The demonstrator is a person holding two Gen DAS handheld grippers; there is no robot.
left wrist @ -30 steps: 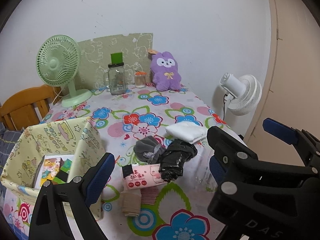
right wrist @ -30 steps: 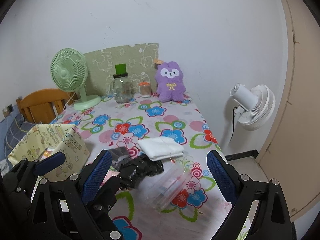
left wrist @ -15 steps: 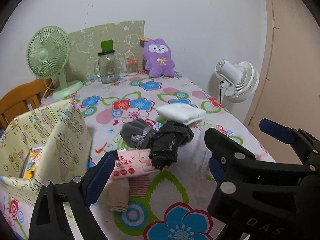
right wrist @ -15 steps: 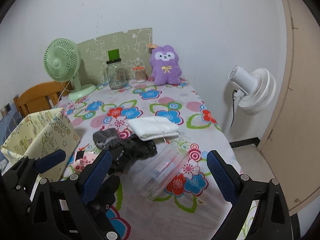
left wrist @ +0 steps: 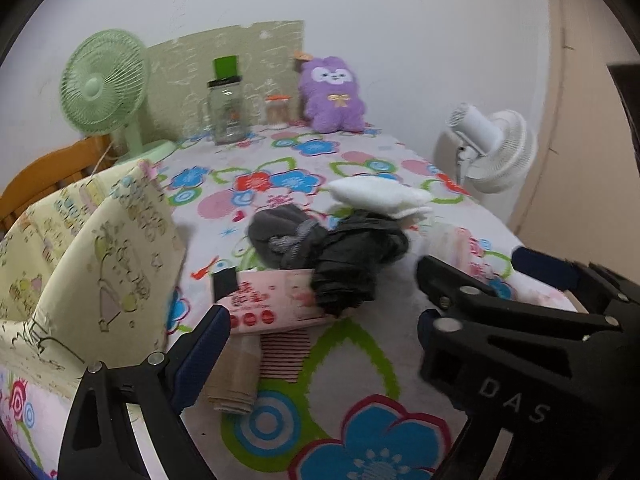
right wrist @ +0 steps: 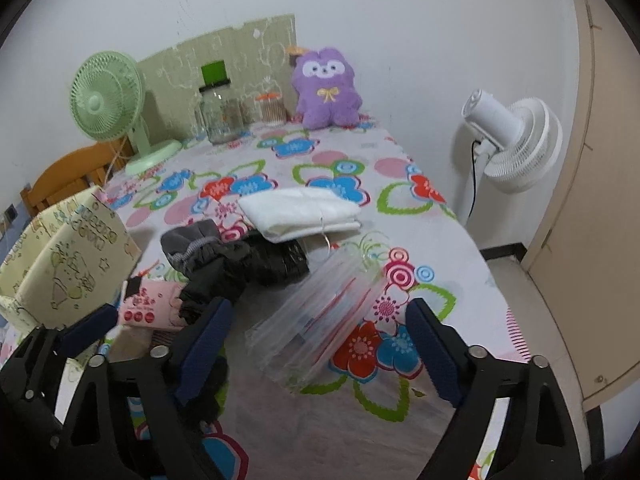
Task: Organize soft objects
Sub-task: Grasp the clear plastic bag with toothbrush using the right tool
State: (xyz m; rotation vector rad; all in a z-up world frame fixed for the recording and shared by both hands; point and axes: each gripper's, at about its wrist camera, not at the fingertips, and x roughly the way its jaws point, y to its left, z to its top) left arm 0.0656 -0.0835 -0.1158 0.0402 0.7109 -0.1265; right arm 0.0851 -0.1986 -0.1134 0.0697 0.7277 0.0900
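On the flowered tablecloth (left wrist: 288,408) lie a folded white cloth (left wrist: 380,197) (right wrist: 300,212), a grey knit item (left wrist: 284,234) (right wrist: 192,242), a crumpled black bag (left wrist: 352,264) (right wrist: 256,266), a pink tissue pack (left wrist: 276,306) (right wrist: 148,306), beige and striped socks (left wrist: 248,364) and clear zip bags (right wrist: 320,316). A yellow fabric bin (left wrist: 88,256) (right wrist: 60,264) stands at the left. My left gripper (left wrist: 320,344) is open over the socks and tissue pack. My right gripper (right wrist: 316,352) is open over the zip bags. Both are empty.
At the table's far end stand a purple plush toy (left wrist: 332,96) (right wrist: 324,90), a glass jar with green lid (left wrist: 226,108), a small toothpick jar (left wrist: 278,110) and a green fan (left wrist: 104,88). A white floor fan (right wrist: 516,140) stands right of the table; a wooden chair (left wrist: 44,176) left.
Both grippers have moved forward and lower toward the pile, so the objects look nearer. Both stay open and empty. Nothing on the table has moved.
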